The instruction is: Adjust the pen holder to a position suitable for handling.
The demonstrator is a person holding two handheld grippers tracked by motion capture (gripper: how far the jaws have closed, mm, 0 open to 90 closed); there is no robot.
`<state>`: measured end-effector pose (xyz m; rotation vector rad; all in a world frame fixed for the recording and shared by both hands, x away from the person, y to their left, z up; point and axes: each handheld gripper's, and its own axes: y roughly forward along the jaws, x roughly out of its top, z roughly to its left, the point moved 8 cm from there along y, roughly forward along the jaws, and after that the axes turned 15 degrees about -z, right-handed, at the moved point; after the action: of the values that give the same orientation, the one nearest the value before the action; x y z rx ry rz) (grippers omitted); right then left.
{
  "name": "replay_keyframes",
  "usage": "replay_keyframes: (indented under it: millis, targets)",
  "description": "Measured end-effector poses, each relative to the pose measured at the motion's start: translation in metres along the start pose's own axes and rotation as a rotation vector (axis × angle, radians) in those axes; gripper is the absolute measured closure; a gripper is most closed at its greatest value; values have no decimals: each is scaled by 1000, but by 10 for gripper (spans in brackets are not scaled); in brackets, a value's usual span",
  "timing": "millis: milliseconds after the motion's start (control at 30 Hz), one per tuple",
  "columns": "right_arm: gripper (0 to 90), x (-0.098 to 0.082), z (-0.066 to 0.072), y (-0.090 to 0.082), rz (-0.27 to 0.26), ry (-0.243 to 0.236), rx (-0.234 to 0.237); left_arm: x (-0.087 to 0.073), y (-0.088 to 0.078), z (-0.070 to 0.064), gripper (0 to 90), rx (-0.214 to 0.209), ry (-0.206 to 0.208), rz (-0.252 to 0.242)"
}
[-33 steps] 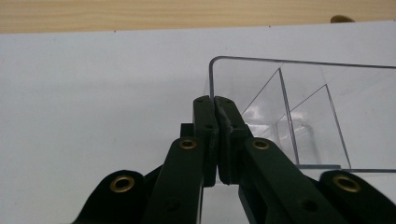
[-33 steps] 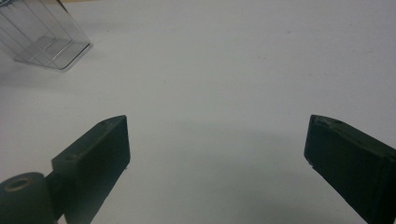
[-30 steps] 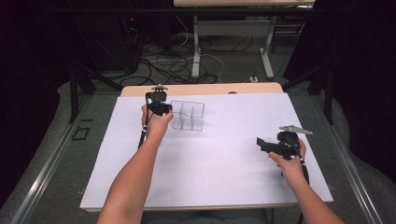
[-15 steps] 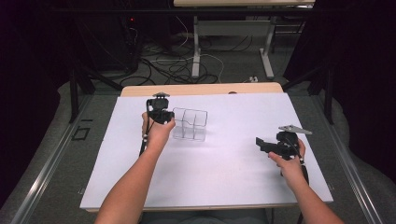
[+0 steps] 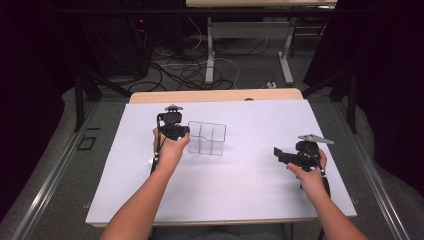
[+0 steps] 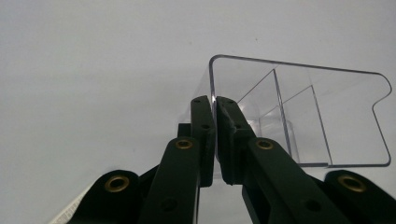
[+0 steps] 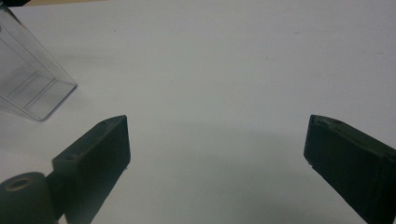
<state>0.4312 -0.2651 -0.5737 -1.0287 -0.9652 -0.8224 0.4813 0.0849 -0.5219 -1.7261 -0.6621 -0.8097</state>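
Note:
A clear plastic box with inner dividers sits on the white sheet left of centre. My left gripper is at its left end, shut on the box's thin end wall. In the left gripper view the two black jaws pinch that wall, and the box extends to the right; the jaws have just eased slightly wider, with the wall still between them. My right gripper rests low at the right side, open and pointing left. In the right gripper view its jaws stand wide apart over bare sheet, with the box's corner far off.
The white sheet covers a wooden table whose back edge shows bare. Behind the table, on the floor, lie cables and the legs of a desk. Dark space flanks both sides.
The left hand has drawn the clear box toward the person and a little to the right. The right hand and gripper have stayed put.

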Motion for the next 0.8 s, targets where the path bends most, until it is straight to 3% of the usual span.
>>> replay_keyframes:
  millis: [267, 400, 800]
  targets:
    - [66, 0, 0, 0, 0, 0, 1, -4, -5, -8, 845, -47, -6, -1]
    - [66, 0, 0, 0, 2, 0, 0, -6, -8, -10, 830, -79, -41, 2]
    - [67, -1, 0, 1, 6, -6, 1, -13, -6, -24, 847, -116, -42, -3]
